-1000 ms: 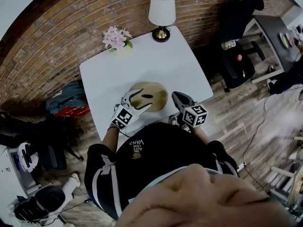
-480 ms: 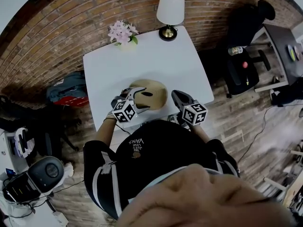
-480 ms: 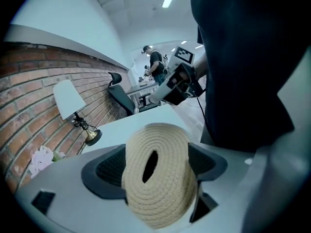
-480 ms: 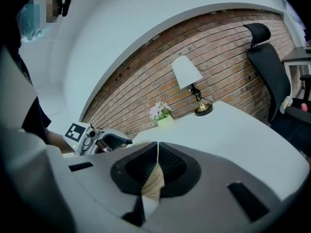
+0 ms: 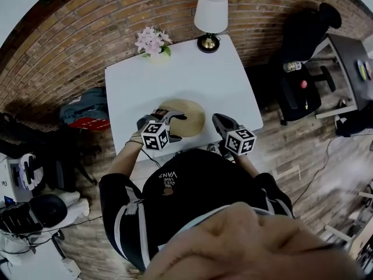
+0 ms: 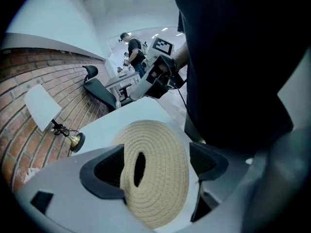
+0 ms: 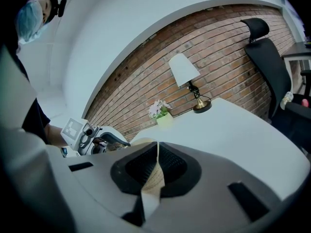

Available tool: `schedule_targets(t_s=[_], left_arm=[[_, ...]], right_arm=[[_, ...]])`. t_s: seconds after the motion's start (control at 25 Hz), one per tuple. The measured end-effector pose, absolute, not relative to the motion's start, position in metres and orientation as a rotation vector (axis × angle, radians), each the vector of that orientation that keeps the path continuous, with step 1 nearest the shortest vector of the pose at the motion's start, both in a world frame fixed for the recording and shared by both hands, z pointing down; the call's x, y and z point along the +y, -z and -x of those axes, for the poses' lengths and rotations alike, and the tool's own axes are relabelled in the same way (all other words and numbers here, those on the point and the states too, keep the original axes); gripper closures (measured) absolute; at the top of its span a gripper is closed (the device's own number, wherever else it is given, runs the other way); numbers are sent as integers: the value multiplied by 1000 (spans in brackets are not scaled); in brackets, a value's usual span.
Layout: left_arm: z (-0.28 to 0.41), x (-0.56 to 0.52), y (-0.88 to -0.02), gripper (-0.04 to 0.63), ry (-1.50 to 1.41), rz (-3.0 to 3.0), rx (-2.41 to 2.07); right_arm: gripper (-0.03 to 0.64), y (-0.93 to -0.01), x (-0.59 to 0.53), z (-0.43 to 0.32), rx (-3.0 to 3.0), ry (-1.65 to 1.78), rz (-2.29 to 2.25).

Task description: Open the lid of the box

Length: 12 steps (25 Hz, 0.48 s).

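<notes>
A round woven rope box (image 5: 185, 116) sits near the front edge of the white table (image 5: 175, 74). Its coiled lid (image 6: 155, 174) has a dark slit in the middle (image 6: 139, 169). My left gripper (image 5: 167, 120) points steeply down over the left part of the lid. Its jaws have just been opening and stand wide, with the lid's top (image 6: 155, 174) between them and no pad pressing on it. My right gripper (image 5: 217, 119) is shut just right of the box. In the right gripper view only a sliver of the weave (image 7: 154, 176) shows past the shut jaws of the right gripper (image 7: 157, 159).
At the table's far edge stand a lamp with a white shade (image 5: 210, 10) and a small pot of pink flowers (image 5: 152, 41). A black office chair (image 5: 297, 74) is to the right of the table. A backpack (image 5: 87, 114) lies on the floor at the left.
My left gripper has sunk onto the woven lid and rolled, so its marker cube now faces up. Its jaws stand wider. The right gripper has stayed put.
</notes>
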State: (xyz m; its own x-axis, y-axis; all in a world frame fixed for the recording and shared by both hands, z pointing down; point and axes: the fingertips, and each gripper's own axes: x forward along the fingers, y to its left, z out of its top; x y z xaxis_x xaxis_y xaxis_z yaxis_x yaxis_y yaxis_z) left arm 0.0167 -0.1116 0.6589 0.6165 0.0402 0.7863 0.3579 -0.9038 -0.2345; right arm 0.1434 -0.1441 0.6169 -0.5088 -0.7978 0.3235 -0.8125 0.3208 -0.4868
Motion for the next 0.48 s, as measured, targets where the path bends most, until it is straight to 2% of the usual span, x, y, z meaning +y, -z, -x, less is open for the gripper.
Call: schedule_targets(t_s=[0.48], left_arm=[[-11, -99, -702, 169, 1446, 2286, -473]], right_arm=[[612, -630, -140, -148, -2526, -957, -1486]])
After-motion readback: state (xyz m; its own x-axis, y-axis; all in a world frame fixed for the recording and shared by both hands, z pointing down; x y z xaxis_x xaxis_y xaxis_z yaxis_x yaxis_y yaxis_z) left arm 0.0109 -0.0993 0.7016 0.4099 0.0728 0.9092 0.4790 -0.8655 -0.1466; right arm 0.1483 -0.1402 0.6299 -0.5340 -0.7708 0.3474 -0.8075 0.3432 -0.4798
